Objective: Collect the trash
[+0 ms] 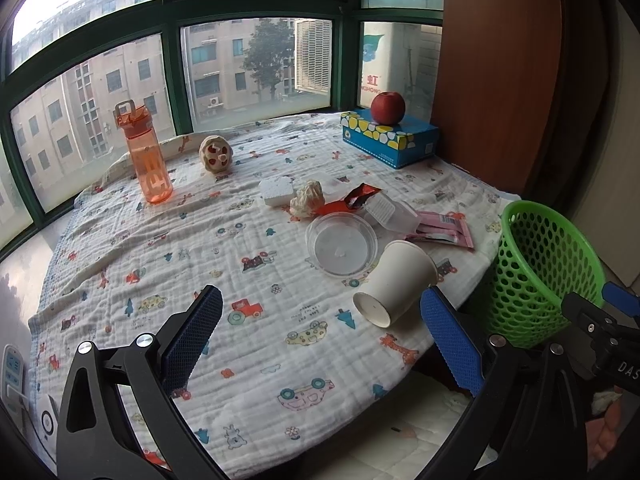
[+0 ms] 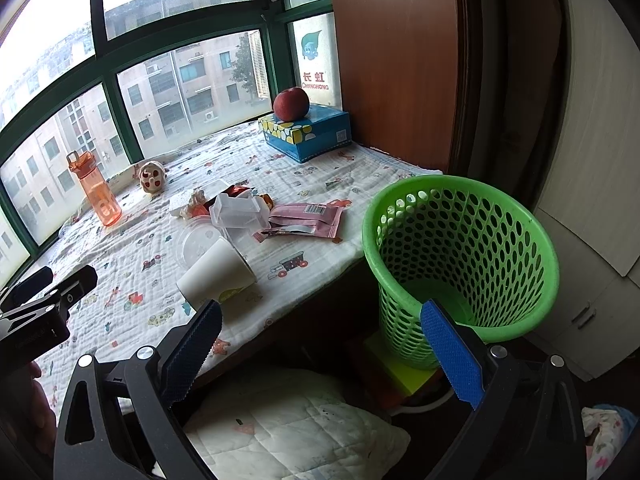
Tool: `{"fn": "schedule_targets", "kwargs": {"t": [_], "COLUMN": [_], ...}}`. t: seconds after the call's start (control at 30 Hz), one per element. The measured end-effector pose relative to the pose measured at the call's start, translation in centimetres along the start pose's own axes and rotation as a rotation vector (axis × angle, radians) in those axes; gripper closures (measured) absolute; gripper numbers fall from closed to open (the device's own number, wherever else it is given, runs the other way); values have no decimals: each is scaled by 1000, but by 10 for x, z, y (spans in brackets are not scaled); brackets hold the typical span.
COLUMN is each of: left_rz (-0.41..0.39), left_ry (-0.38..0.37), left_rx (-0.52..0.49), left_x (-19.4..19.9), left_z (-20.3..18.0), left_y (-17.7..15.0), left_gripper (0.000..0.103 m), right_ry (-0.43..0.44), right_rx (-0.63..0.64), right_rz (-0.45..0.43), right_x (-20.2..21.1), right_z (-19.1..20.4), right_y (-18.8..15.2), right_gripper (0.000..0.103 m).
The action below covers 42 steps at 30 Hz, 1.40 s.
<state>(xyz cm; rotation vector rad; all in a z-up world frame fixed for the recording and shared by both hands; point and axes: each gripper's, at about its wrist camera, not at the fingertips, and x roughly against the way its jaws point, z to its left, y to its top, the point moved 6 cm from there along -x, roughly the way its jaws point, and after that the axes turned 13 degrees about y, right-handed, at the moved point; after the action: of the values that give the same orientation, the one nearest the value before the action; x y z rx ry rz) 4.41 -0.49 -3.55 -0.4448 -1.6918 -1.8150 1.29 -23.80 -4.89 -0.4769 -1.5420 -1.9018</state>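
On the patterned cloth, a tipped paper cup lies nearest the edge, with a clear lid, clear box, pink wrappers, a red wrapper and a crumpled tissue just beyond it. Left gripper and right gripper both hang with jaws spread wide, empty. Right of the cloth's edge stands a green basket, empty.

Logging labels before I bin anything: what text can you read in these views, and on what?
"长虹" and "CHANGHONG": red, on the white unit outside the window.
"DAS": white letters, cut off at the edge, on the right gripper's body in the left wrist view.
Pink wrapper: barcode, digits too small to read.
Orange bottle: white markings, unreadable.
Tissue box: small code and print, too blurred.
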Motion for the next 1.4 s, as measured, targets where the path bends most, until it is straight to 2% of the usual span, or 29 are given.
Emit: {"fn": "schedule_targets", "kwargs": {"t": [1.4], "left_rz": [-4], "left_ry": [-3], "left_rx": [7], "left_x": [1], "left_z": [0], "left_y": [3], "left_gripper": [5], "right_ry": [5], "right_rx": [18], "right_rz": [-5], "right_x": [-3], "right_z": [7], "right_y": [3], "right_gripper": [7]}}
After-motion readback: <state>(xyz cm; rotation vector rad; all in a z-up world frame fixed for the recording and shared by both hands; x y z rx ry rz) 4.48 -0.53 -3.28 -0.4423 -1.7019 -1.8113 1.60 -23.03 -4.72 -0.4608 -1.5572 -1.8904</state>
